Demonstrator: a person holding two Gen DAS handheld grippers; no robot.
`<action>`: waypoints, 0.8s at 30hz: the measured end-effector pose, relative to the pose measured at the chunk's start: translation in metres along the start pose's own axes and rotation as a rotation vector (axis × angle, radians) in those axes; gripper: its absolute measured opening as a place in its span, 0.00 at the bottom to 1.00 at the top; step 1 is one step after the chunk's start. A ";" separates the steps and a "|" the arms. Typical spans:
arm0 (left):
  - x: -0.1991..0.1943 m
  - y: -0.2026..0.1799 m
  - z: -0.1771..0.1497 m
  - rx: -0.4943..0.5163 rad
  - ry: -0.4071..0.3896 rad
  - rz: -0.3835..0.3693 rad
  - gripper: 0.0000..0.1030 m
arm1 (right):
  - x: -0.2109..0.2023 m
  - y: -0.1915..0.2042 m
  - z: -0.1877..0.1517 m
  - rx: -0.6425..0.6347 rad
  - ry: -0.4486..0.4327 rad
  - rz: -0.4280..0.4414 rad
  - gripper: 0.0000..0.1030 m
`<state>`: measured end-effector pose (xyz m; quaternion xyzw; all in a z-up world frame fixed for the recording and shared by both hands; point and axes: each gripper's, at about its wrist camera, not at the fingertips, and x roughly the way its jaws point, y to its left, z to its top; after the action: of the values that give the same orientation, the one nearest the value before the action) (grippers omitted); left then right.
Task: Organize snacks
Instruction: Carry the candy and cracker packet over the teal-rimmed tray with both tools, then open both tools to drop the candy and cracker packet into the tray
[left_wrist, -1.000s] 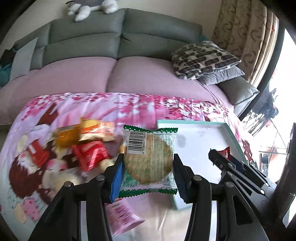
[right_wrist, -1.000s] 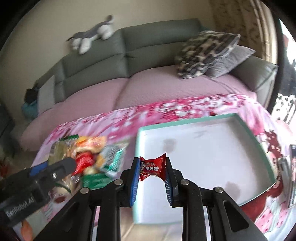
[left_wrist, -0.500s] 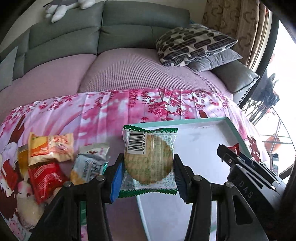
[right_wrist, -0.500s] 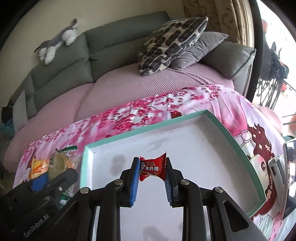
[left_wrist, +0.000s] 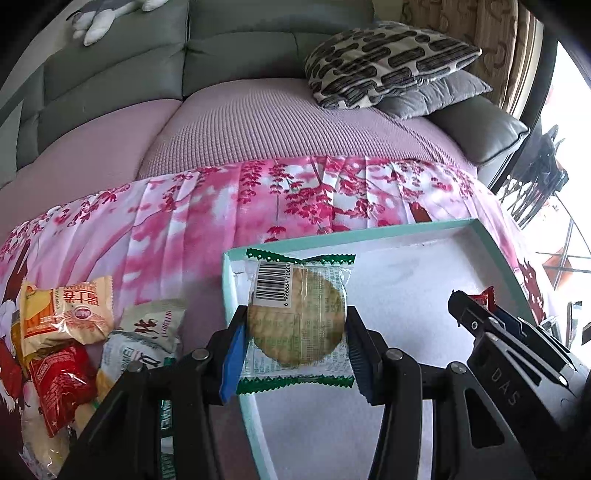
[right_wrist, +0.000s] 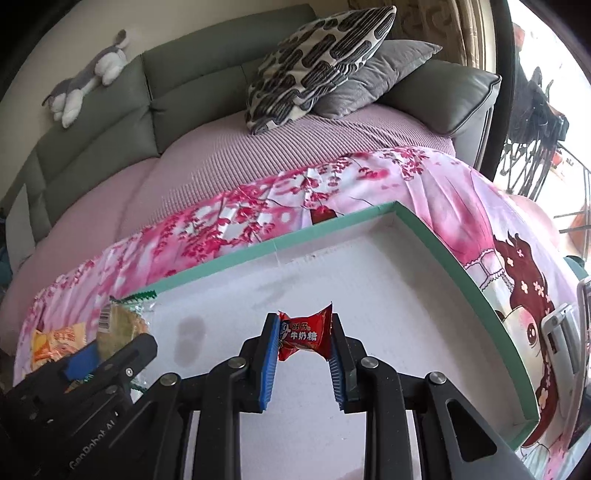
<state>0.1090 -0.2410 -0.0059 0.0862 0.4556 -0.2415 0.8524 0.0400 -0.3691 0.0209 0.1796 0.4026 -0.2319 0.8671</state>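
Note:
My left gripper (left_wrist: 293, 341) is shut on a round cracker in a clear, green-edged wrapper (left_wrist: 297, 321) and holds it over the left corner of a white tray with a teal rim (left_wrist: 495, 251). My right gripper (right_wrist: 303, 354) is shut on a small red candy (right_wrist: 304, 334) and holds it above the middle of the tray (right_wrist: 424, 229). The left gripper and its cracker show at the lower left of the right wrist view (right_wrist: 118, 328). The right gripper shows at the right of the left wrist view (left_wrist: 480, 317).
Several loose snack packets (left_wrist: 66, 321) lie on the pink floral cloth (left_wrist: 207, 221) left of the tray. A grey sofa with a pink cover (left_wrist: 258, 122) and patterned cushions (left_wrist: 384, 62) stands behind. A window and railing are at the right.
Both grippers have moved right and forward with their snacks, from beside the snack pile to over the tray. Neither grip has changed.

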 end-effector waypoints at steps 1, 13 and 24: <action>0.002 -0.002 -0.001 0.007 0.005 0.003 0.50 | 0.002 0.000 -0.001 -0.002 0.005 -0.004 0.26; 0.025 -0.012 -0.009 0.043 0.073 0.024 0.50 | 0.023 -0.003 -0.010 0.002 0.082 -0.044 0.28; 0.015 -0.010 -0.004 0.053 0.085 0.049 0.53 | 0.024 0.002 -0.009 -0.040 0.097 -0.089 0.52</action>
<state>0.1084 -0.2531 -0.0199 0.1300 0.4826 -0.2286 0.8354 0.0487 -0.3691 -0.0032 0.1550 0.4563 -0.2532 0.8388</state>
